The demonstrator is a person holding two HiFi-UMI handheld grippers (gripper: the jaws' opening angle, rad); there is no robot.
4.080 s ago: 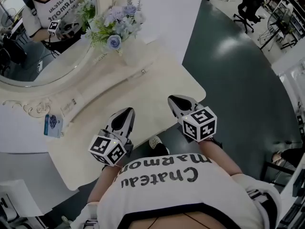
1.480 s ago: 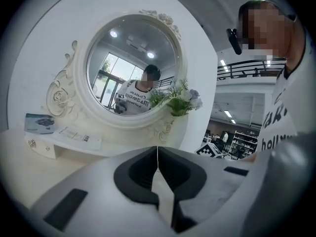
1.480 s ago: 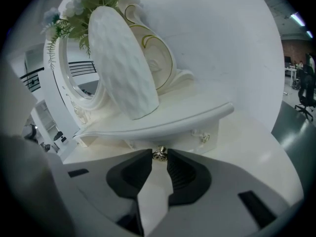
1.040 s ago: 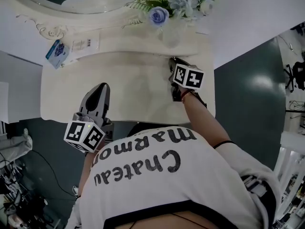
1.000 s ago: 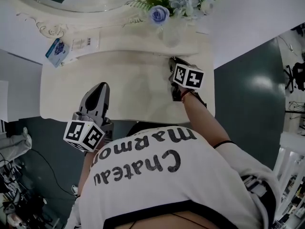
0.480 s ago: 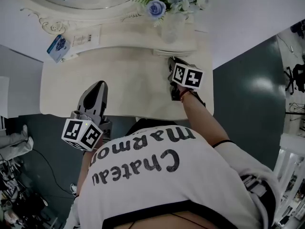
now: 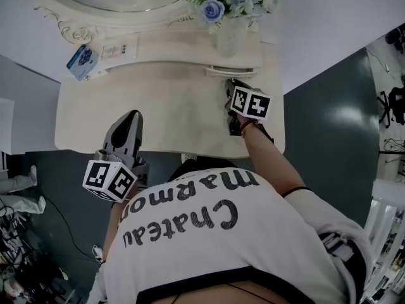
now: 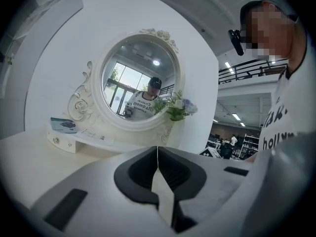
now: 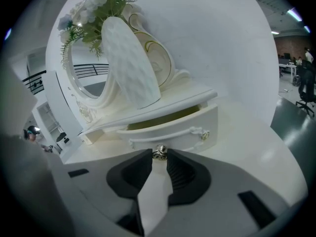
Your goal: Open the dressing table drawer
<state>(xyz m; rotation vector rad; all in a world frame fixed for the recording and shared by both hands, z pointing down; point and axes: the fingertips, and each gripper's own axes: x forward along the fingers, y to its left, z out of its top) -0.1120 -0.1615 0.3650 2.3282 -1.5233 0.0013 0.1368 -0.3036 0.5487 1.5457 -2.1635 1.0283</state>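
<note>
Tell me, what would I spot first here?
The big round mirror with curly white trim, at the back of the table, and the blue and white flowers in a vase beside it. Then the right tool pinching the little metal knob of the drawer, which stands slightly open under the vase.

This is a large open work hall or lab, not a home. The cream dressing table (image 7: 164,106) stands as a lone set piece against a plain white partition wall (image 7: 329,18). Right of the dressing table lies a glossy dark floor (image 7: 329,106) with a black office chair (image 9: 307,90). Beyond it on that side are shelving racks (image 8: 247,142), ceiling strip lights (image 8: 236,117) and a railed upper gallery (image 8: 247,69). Left of it, cables (image 7: 60,217) trail over the floor.
</note>
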